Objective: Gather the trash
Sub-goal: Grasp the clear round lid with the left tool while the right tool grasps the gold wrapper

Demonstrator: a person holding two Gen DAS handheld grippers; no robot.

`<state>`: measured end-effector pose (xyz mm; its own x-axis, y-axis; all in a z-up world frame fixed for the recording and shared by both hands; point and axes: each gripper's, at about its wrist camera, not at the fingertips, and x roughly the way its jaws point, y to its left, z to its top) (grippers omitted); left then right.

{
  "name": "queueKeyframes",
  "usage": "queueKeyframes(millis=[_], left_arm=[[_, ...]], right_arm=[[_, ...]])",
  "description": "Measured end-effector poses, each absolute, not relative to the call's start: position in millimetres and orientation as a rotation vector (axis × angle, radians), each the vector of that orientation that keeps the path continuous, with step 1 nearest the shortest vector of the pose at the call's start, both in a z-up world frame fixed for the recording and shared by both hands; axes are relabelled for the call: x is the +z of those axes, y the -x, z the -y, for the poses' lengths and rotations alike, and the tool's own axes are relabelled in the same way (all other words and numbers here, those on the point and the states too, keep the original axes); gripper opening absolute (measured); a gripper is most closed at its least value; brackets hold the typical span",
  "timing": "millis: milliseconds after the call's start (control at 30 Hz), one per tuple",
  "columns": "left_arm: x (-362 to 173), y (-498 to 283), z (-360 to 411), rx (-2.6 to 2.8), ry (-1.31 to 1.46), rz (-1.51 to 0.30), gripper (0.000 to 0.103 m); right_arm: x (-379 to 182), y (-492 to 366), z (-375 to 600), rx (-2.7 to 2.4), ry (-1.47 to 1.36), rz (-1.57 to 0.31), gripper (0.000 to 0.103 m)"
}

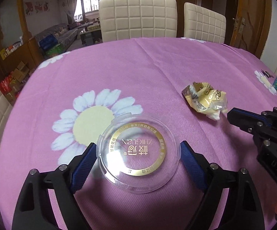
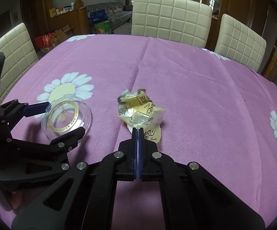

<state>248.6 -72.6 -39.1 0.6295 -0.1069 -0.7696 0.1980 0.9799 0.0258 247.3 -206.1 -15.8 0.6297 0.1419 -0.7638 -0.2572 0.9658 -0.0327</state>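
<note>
My left gripper (image 1: 138, 150) stands wide, pointing steeply down at the table (image 1: 157, 61). The lid (image 1: 138, 153), clear plastic with a gold ring and printed lettering, lies flat on the pink cloth between my two blue pads (image 1: 84, 166). The left pad sits right at the lid's rim; whether it touches I cannot tell. The right pad stands just clear of the rim. No grip on the lid that I can see. The lid partly covers a printed daisy (image 1: 92, 118) on the cloth.

From the right wrist view the lid (image 2: 66, 117) sits at the left, bracketed by the left gripper (image 2: 61, 118), one finger beyond it and one on the near side.

Right of the lid, well apart from it, lies the wrapper (image 1: 205, 100), a crumpled yellow and clear packet with printed text. My right gripper (image 2: 138, 129) is fully closed, blue pads pressed together, the tips nipping the near edge of the wrapper (image 2: 140, 109). The bulk of the wrapper lies on the cloth beyond the tips; whether it is lifted I cannot tell.

Three cream chairs (image 2: 171, 17) stand around the far side of the table.
</note>
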Motion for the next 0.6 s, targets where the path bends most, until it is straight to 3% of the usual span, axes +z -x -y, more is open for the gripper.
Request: queueKeyframes(millis=[233,400,433,500,533,567,600], left_arm=[[-19,-223,51,-0.171,-0.102,-0.818,0.084],[-16,-225,43,-0.15,-0.104,-0.809,0.084],[-17,-227,43,-0.145,-0.109,-0.809,0.084],[-18,-232,43,-0.134,-0.117,-0.81,0.084],[-18,-235,42,-0.128,-0.117,-0.81,0.084],[-19,-238,41,-0.125,-0.115,-0.811,0.084],[-20,-240,40,-0.125,-0.112,-0.811,0.084]], right_arm=[[-3,-224,200,0.236,0.18,-0.812,0.001],[-12,-253,211,0.192,0.134,-0.85,0.007],[-16,-259,212,0.182,0.135,-0.865,0.013],[-26,-271,214,0.158,0.123,-0.9,0.043],[-28,-274,216,0.144,0.111,-0.879,0.082],[-25,-271,218,0.12,0.111,-0.817,0.094],[-23,-271,217,0.111,0.12,-0.798,0.094]])
